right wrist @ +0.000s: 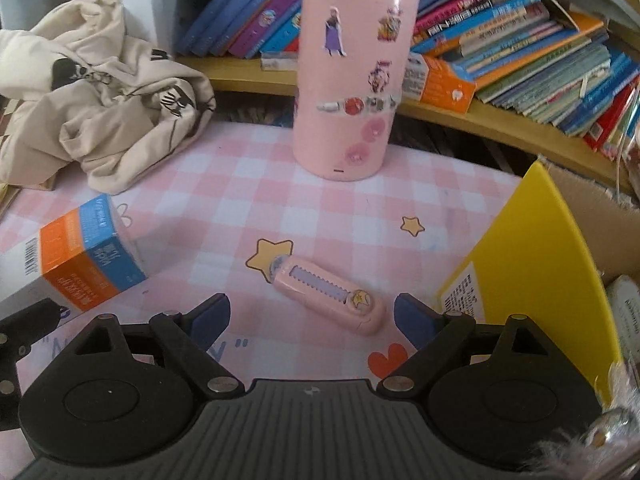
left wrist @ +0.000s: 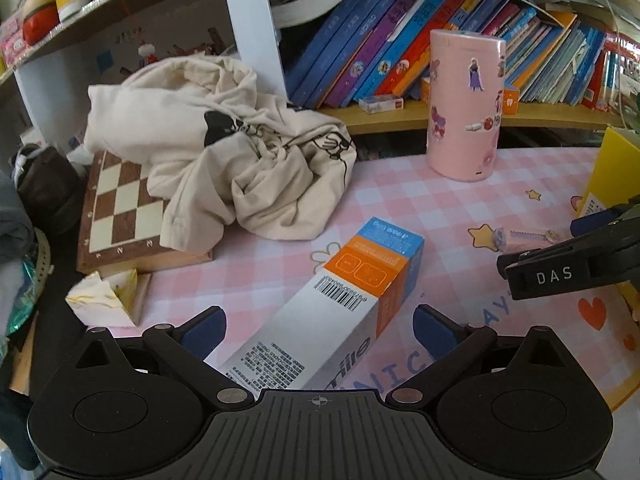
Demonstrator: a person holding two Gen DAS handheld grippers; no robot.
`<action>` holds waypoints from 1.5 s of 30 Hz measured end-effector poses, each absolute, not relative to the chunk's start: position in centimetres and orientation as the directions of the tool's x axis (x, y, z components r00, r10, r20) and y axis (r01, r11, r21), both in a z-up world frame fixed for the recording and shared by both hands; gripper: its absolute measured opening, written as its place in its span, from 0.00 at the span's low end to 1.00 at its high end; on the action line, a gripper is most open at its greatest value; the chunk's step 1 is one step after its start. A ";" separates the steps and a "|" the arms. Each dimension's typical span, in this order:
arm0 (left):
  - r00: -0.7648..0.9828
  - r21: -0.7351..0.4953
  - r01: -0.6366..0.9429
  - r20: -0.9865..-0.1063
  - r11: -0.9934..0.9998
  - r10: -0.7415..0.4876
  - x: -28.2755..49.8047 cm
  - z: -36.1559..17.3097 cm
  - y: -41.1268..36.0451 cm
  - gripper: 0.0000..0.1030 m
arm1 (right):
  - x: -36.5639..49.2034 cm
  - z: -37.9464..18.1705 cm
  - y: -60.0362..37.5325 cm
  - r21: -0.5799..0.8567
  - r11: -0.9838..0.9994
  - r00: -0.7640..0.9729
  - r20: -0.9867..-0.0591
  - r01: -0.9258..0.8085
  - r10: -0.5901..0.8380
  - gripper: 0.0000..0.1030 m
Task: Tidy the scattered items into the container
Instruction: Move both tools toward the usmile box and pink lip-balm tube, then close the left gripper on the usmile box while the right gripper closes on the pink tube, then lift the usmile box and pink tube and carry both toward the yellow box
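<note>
A long white, orange and blue carton [left wrist: 340,312] lies on the pink checked mat between the open fingers of my left gripper [left wrist: 318,330]; neither pad touches it. Its end also shows in the right wrist view [right wrist: 80,264]. A small pink utility knife [right wrist: 328,294] lies on the mat between the open fingers of my right gripper [right wrist: 312,316], slightly ahead of them. It shows small in the left wrist view [left wrist: 524,236], next to the right gripper [left wrist: 568,272]. A yellow-flapped cardboard box [right wrist: 532,276] stands at the right.
A tall pink stickered cylinder [right wrist: 352,80] stands at the back of the mat. A crumpled beige garment [left wrist: 232,156] lies on a chessboard [left wrist: 120,216] at the left. A shelf of books [left wrist: 440,40] runs behind. A crumpled tissue [left wrist: 100,300] lies at the front left.
</note>
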State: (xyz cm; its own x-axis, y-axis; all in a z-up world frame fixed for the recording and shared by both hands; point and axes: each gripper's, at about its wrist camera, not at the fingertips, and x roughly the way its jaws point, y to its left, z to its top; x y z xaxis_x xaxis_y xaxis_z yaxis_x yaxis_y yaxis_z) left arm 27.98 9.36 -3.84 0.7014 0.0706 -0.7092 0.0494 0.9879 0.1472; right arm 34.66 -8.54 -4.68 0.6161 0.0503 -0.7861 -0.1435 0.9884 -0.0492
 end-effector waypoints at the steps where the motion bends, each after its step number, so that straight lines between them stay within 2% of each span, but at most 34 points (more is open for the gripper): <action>1: 0.699 0.146 0.049 -0.712 0.988 0.071 28.1 -4.0 9.4 0.98 | 34.8 -4.8 -8.6 -0.047 0.989 0.615 -0.787 -0.140 0.050 0.85; 4: 0.693 0.142 0.052 -0.718 0.988 0.067 28.6 -4.3 9.5 0.97 | 35.2 -5.3 -8.7 -0.041 0.991 0.612 -0.790 -0.128 0.046 0.79; 12: 0.660 0.108 0.047 -0.750 0.993 0.050 29.7 -5.3 9.9 0.83 | 35.9 -5.8 -9.4 -0.004 0.996 0.604 -0.795 -0.088 0.050 0.71; 15: 0.657 0.108 0.054 -0.753 0.993 0.046 29.9 -5.4 10.0 0.82 | 36.0 -5.8 -9.4 0.007 0.996 0.608 -0.792 -0.090 0.060 0.66; 21: 0.650 0.115 0.079 -0.759 0.990 0.036 30.1 -5.6 9.9 0.81 | 35.9 -5.7 -9.2 0.010 0.994 0.606 -0.792 -0.111 0.076 0.65; 24: 0.640 0.100 0.090 -0.768 0.991 0.020 29.8 -5.4 9.8 0.71 | 35.7 -5.6 -9.2 0.022 0.992 0.595 -0.798 -0.126 0.093 0.65; 29: 0.630 0.048 0.116 -0.776 0.992 -0.036 28.6 -4.8 9.7 0.41 | 35.0 -5.4 -9.1 0.060 0.988 0.576 -0.807 -0.140 0.131 0.65; 30: 0.627 0.032 0.116 -0.778 0.993 -0.048 28.4 -4.7 9.8 0.38 | 34.8 -5.3 -9.1 0.065 0.988 0.573 -0.808 -0.143 0.136 0.65; 38: 0.614 -0.110 0.053 -0.780 0.992 -0.120 25.6 -3.8 10.3 0.37 | 32.7 -4.6 -9.1 0.094 0.978 0.553 -0.813 -0.184 0.182 0.65; 45: 0.615 -0.148 0.016 -0.778 0.989 -0.127 23.6 -3.4 10.5 0.37 | 30.6 -3.8 -8.9 0.103 0.970 0.546 -0.811 -0.222 0.211 0.65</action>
